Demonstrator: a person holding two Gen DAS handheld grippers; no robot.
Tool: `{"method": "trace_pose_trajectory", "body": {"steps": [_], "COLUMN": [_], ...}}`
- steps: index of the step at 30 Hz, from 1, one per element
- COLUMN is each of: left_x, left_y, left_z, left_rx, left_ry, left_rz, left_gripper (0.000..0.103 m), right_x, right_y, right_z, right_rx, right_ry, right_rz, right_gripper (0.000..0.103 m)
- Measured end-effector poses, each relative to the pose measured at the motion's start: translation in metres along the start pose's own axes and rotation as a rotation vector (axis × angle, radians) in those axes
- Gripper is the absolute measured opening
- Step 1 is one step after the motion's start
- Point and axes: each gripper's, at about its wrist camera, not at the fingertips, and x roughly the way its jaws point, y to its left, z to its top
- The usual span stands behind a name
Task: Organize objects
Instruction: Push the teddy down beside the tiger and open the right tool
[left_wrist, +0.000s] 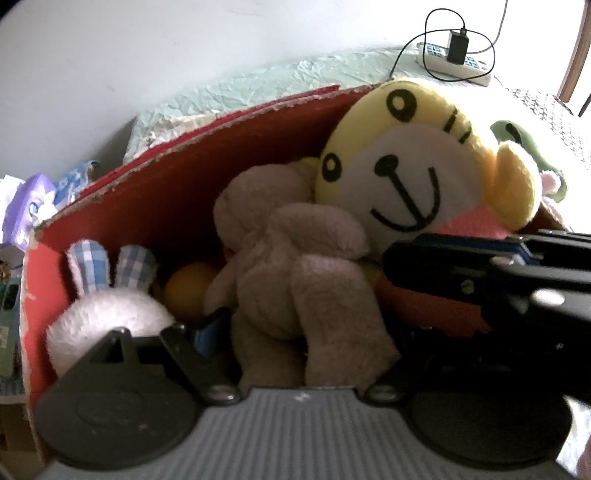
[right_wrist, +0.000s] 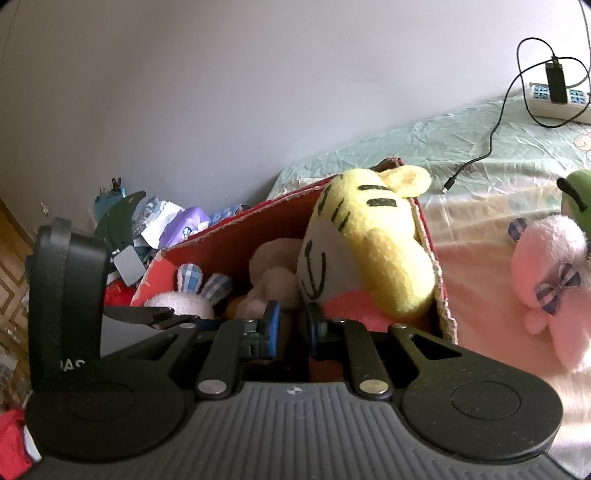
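Red cardboard box (left_wrist: 155, 206) holds the toys. From the left wrist, a beige plush (left_wrist: 295, 273) lies inside it, straddled by the spread left gripper (left_wrist: 299, 332), beside a yellow tiger plush (left_wrist: 406, 166). From the right wrist, the right gripper (right_wrist: 293, 326), nearly pressed together, hovers over the box; a pink plush (right_wrist: 550, 280) sits outside it.

Both views show strong fisheye curvature with dark vignetted corners. Daylight enters from the right; the bed cover (left_wrist: 546, 110) is overexposed near that edge, and the pink plush (right_wrist: 546, 288) is washed out. The red box (left_wrist: 155, 206) interior is dim and shadowed. Near hand-held gripper (left_wrist: 295, 328) parts appear soft, possibly motion blur.
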Motion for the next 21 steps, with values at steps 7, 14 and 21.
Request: {"method": "trace_pose_trajectory", "body": {"steps": [7,14,21], "left_x": [-0.0010,-0.0007,-0.0005], "left_y": [-0.0010,0.0008,0.0030], "left_z": [-0.0004,-0.0006,-0.0018], "left_rx": [0.004,0.006,0.006], "left_ry": [-0.012,-0.014,-0.014], "left_rz": [0.018,0.021,0.018], "left_gripper": [0.085,0.085,0.085], "right_x": [-0.0047,-0.0076,-0.0093], "right_y": [-0.0001,0.0019,0.0019], "right_z": [-0.0022,-0.0048,-0.0058], "right_rx": [0.007,-0.003,0.002], "right_ry": [-0.022,-0.043,-0.057], "right_rz": [-0.024,-0.044,-0.048], "right_gripper": [0.010,0.010,0.010]}}
